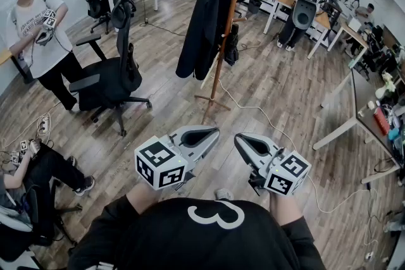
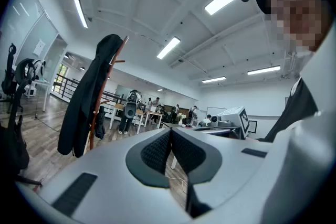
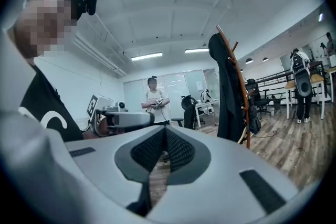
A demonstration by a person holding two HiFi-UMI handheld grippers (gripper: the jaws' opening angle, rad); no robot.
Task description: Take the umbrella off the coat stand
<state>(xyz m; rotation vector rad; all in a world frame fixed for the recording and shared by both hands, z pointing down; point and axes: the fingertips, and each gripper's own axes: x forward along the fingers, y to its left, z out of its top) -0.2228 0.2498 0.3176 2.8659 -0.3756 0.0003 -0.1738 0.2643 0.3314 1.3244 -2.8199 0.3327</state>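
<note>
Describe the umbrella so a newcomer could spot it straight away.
Find the wooden coat stand on the open floor, with a long black coat draped down one side. The umbrella hangs on the pole's other side, lower down: a short, folded black bundle, far smaller than the coat.

The coat stand [image 1: 218,76] in the upper middle of the head view is reddish-brown wood. The coat [image 1: 204,9] on it is black, and so is the folded umbrella [image 1: 231,47] just right of the pole. The floor [image 1: 278,92] is grey-brown wood planking. At lower centre, the left hand-held gripper [image 1: 216,131] and right hand-held gripper [image 1: 238,138] are pale grey with dark grey, finely textured pads [image 2: 157,152]; each carries a white cube [image 1: 160,163] patterned with black square markers. The shirt [image 1: 209,240] at the bottom edge is black with a white figure. The office chair [image 1: 114,79] at left is black.
</note>
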